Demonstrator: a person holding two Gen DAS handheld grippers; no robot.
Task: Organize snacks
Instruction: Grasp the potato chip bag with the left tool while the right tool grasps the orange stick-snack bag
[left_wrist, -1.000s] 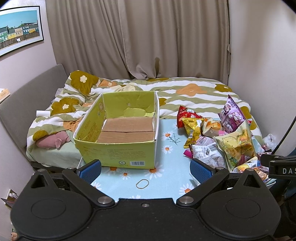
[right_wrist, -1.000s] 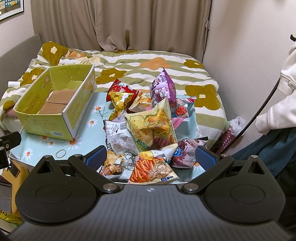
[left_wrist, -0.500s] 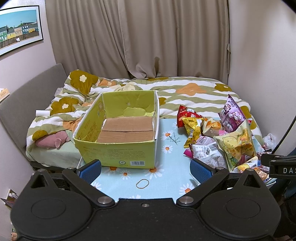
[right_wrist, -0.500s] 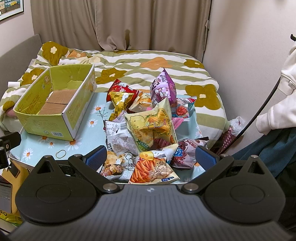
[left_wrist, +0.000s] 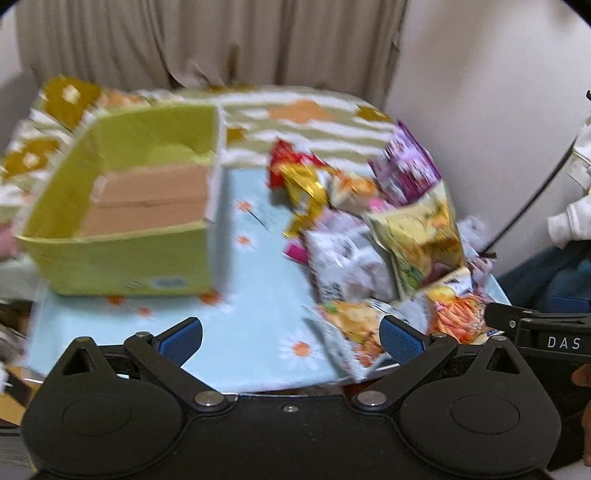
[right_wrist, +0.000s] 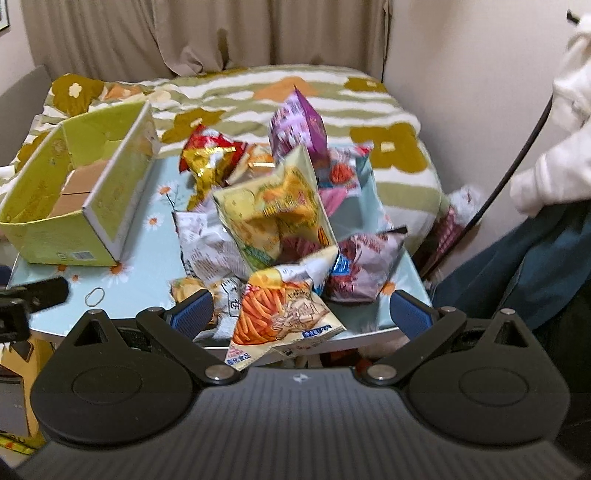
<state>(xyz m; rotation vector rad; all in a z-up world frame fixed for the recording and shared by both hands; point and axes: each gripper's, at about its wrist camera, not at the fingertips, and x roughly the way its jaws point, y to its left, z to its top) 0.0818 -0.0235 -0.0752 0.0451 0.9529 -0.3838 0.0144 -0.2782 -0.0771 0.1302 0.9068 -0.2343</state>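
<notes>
- The green box sits empty at the table's left; the table under its daisy cloth carries everything.
- The snack pile is heaped to the right of the box, untouched, so sorting has not begun.
- Half a second ago both views were steady; now the left view is smeared and has swung toward the pile. I'd say the reach for a first packet is starting.
- The left gripper hovers over the near edge, jaws spread wide, nothing between them.
- The right gripper has dipped closer, jaws also released, straddling the orange-stick packet without touching it.
</notes>
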